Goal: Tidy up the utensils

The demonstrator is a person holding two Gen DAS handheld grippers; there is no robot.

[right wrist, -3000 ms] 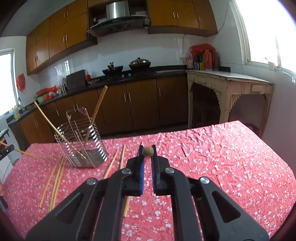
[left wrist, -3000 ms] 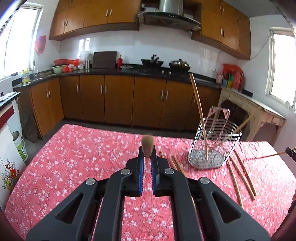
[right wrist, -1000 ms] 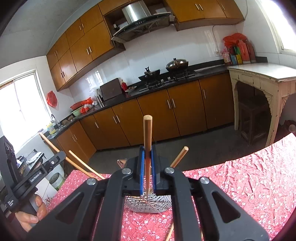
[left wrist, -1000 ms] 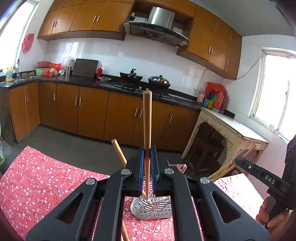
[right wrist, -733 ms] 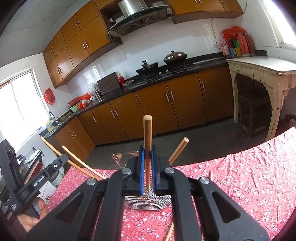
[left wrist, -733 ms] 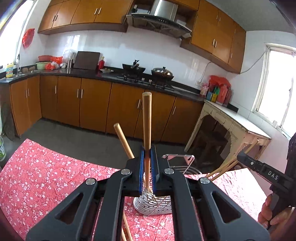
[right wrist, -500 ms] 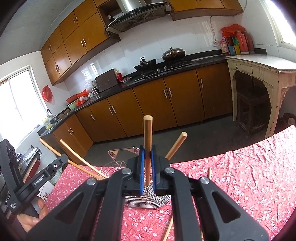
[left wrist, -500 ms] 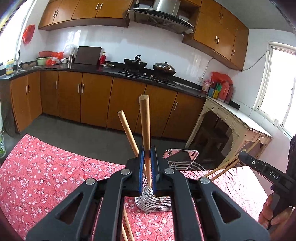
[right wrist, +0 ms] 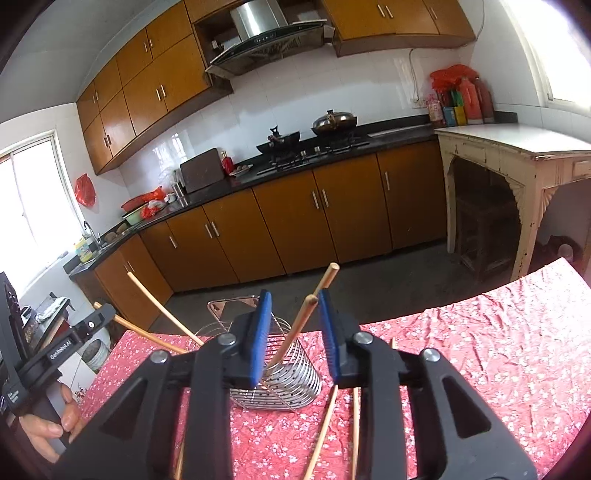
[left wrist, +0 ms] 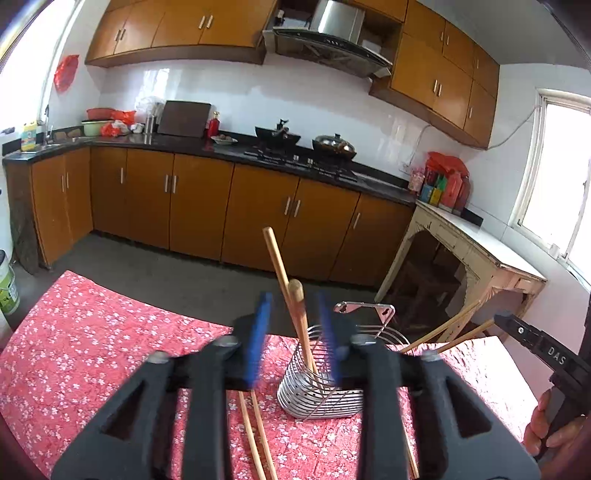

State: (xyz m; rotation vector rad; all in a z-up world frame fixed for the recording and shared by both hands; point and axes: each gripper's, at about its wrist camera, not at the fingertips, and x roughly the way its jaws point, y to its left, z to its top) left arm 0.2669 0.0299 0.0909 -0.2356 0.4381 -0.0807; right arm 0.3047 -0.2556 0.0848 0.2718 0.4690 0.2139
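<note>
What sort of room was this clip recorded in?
A home kitchen, by the look of it: wooden cabinets under a dark counter, a gas hob with a wok beneath a range hood, and a table under a red floral cloth.

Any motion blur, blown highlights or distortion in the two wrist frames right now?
Left wrist view: the left gripper is smeared by motion blur, its jaws just opening around a chopstick in the wire holder; the window is blown out. Right wrist view: the right gripper is sharper; windows clip white; fisheye bends the cabinets in both.
</note>
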